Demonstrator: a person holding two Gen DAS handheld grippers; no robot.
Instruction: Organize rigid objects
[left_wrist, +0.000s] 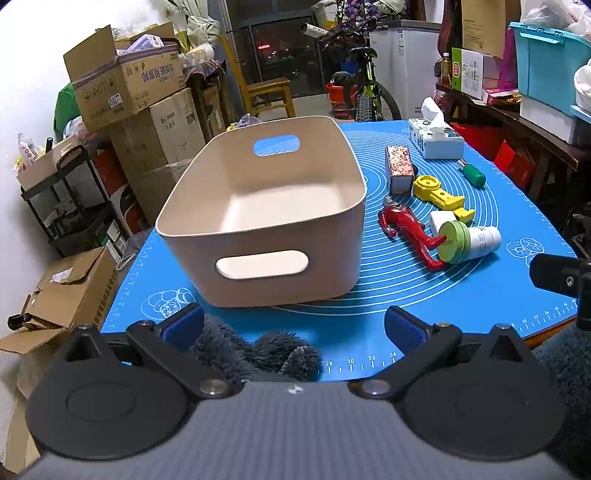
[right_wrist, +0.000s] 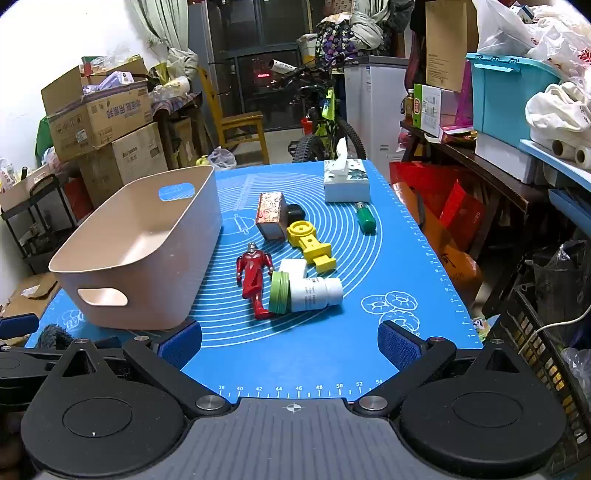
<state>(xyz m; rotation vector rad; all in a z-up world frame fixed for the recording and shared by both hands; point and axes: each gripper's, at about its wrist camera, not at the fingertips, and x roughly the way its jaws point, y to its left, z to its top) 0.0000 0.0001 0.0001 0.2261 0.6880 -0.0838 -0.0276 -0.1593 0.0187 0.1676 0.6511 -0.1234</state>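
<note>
An empty beige basket (left_wrist: 280, 221) (right_wrist: 110, 273) stands on the left of a blue mat (left_wrist: 424, 291) (right_wrist: 295, 354). To its right lie a red figure (left_wrist: 410, 232) (right_wrist: 255, 273), a white bottle with a green cap (left_wrist: 471, 242) (right_wrist: 306, 293), a small white block (right_wrist: 293, 267), a yellow plastic tool (left_wrist: 439, 194) (right_wrist: 310, 243), a patterned box (left_wrist: 399, 168) (right_wrist: 271, 214) and a green-handled screwdriver (left_wrist: 472, 173) (right_wrist: 365, 218). My left gripper (left_wrist: 293, 326) is open and empty, just in front of the basket. My right gripper (right_wrist: 290, 345) is open and empty, near the mat's front edge before the bottle.
A tissue box (left_wrist: 436, 138) (right_wrist: 346, 181) stands at the mat's far right. Cardboard boxes (left_wrist: 122, 85) and a black rack (left_wrist: 62, 206) are off the table's left. A bicycle (right_wrist: 325, 122) and wooden chair (right_wrist: 240, 125) stand behind. Cluttered shelves (right_wrist: 517, 110) line the right.
</note>
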